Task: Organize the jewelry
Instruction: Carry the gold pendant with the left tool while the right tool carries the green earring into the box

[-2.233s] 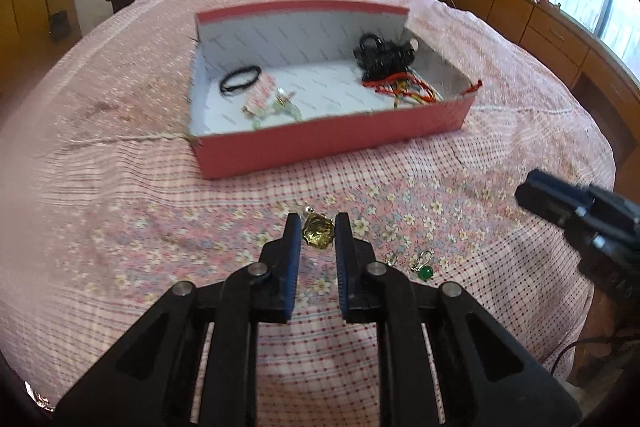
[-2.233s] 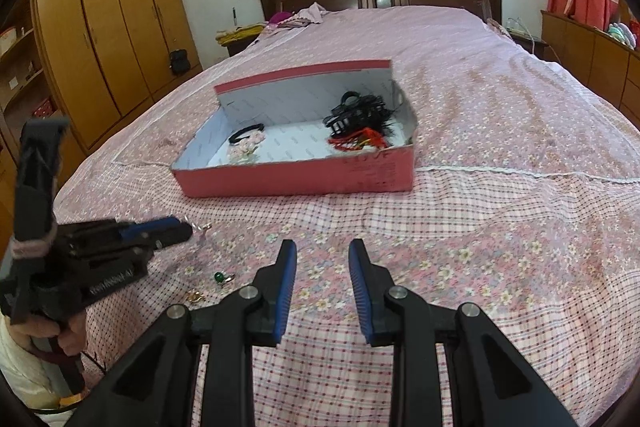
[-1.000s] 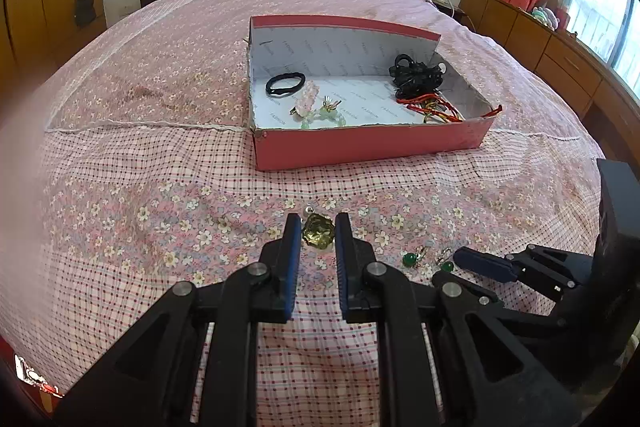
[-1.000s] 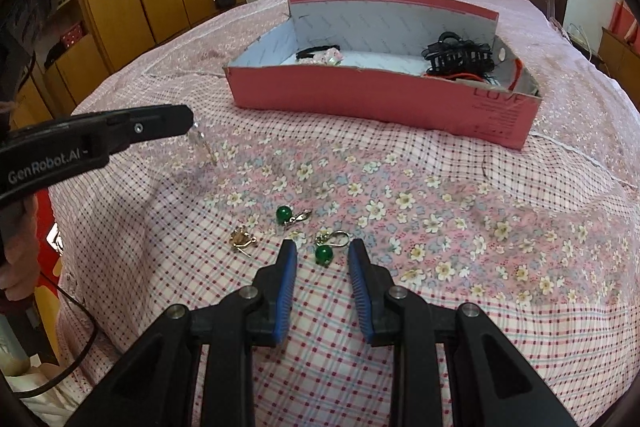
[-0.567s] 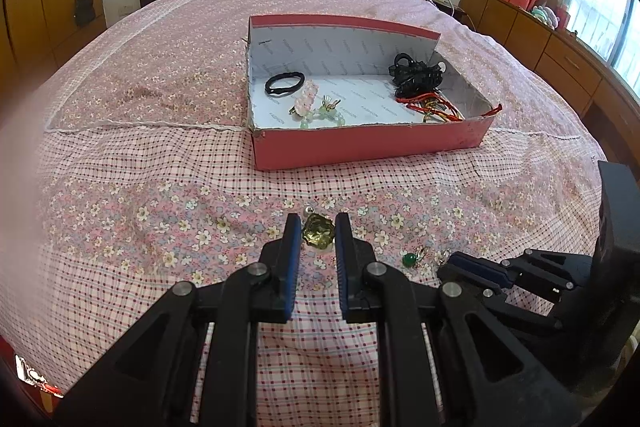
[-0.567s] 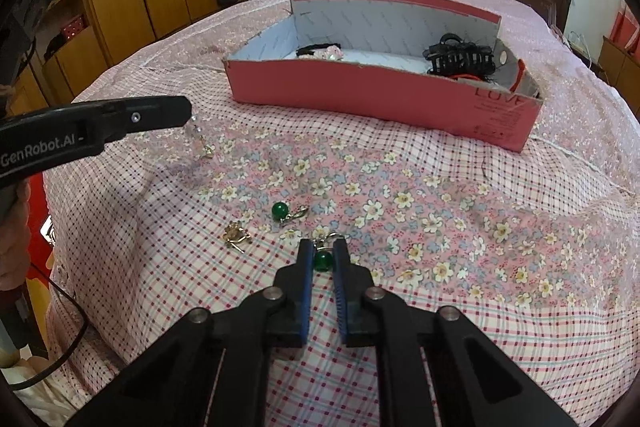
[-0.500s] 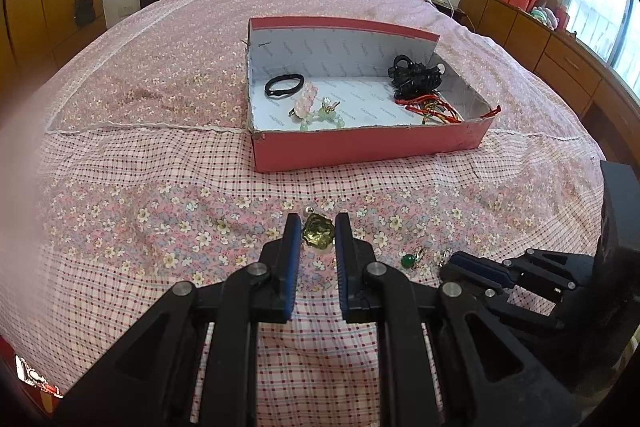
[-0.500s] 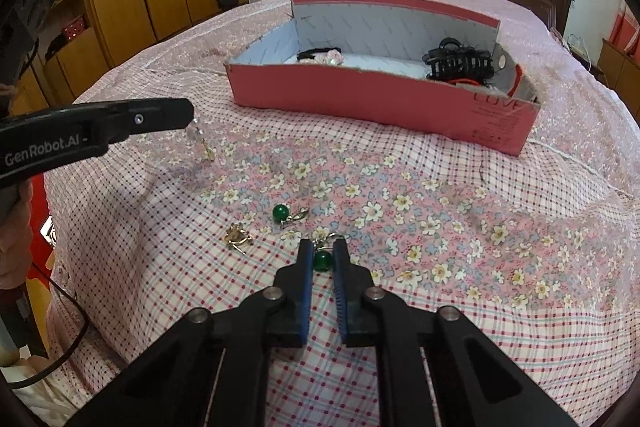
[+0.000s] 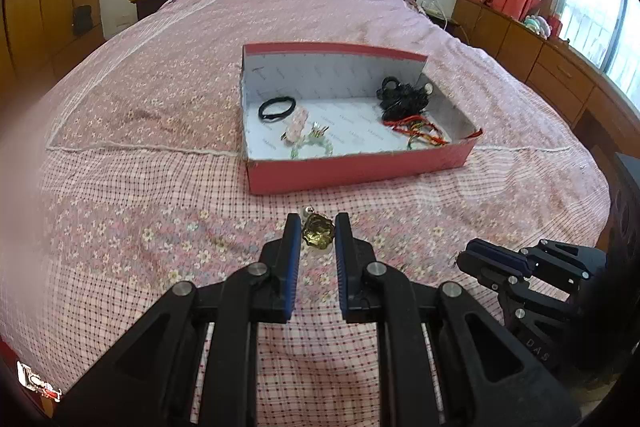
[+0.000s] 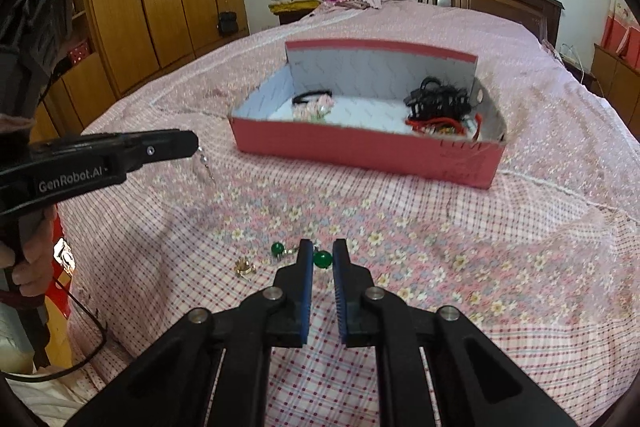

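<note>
Your right gripper (image 10: 319,259) has just been closing, and its fingers now pinch a green bead earring (image 10: 322,259), held just above the bedspread (image 10: 440,227). Your left gripper (image 9: 318,235) has its fingers pinched on a gold ornament (image 9: 317,235), low over the bed. So both hands are loaded, and the step in hand looks like the carry.

Just beyond the right fingers, a second green earring (image 10: 277,249) and a small gold piece (image 10: 245,265) lie loose on the cover. Farther up the bed sits the open red box (image 9: 360,171), already holding a black hair tie (image 9: 277,109), pale beads and a dark tangle with red cords.

Next, I'd say, lift both pieces clear of the near wall, go over the box floor and only then let go. The loose pair will need another trip.
</note>
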`<act>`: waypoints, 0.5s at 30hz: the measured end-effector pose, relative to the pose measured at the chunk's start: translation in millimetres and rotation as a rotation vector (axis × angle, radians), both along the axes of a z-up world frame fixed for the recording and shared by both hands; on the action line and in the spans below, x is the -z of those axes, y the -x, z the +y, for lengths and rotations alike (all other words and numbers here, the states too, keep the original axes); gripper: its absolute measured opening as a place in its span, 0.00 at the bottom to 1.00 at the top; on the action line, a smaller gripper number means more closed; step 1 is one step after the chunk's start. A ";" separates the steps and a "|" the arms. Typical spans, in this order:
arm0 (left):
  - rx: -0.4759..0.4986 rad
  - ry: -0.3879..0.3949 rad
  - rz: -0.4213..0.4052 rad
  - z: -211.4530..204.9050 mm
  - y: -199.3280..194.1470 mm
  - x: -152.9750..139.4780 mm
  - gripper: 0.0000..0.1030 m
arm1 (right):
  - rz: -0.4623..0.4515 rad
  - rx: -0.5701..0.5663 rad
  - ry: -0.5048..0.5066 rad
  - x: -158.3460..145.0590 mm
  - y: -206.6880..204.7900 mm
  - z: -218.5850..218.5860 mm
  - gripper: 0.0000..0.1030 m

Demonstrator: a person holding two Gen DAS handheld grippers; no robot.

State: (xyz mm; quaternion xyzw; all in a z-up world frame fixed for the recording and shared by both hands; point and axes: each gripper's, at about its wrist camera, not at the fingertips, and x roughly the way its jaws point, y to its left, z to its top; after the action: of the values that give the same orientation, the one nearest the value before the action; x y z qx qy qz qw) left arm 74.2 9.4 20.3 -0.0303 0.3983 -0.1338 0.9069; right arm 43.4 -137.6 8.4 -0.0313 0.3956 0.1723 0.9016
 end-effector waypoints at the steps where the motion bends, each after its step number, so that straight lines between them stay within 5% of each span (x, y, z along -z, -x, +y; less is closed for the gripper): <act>1: 0.002 0.003 -0.005 0.2 -0.4 -2.9 0.08 | -0.006 -0.001 -0.002 -2.6 -0.3 -0.6 0.11; 15: 0.033 -0.002 -0.086 -10.2 -23.2 -35.4 0.08 | -0.080 0.004 -0.037 -39.0 -23.3 -9.5 0.11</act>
State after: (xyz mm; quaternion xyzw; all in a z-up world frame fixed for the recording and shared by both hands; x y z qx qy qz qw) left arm 97.4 -0.8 55.7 -0.0171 0.3597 -0.1495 0.9208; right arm 66.7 -147.1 47.4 -0.0205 0.3562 0.1766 0.9173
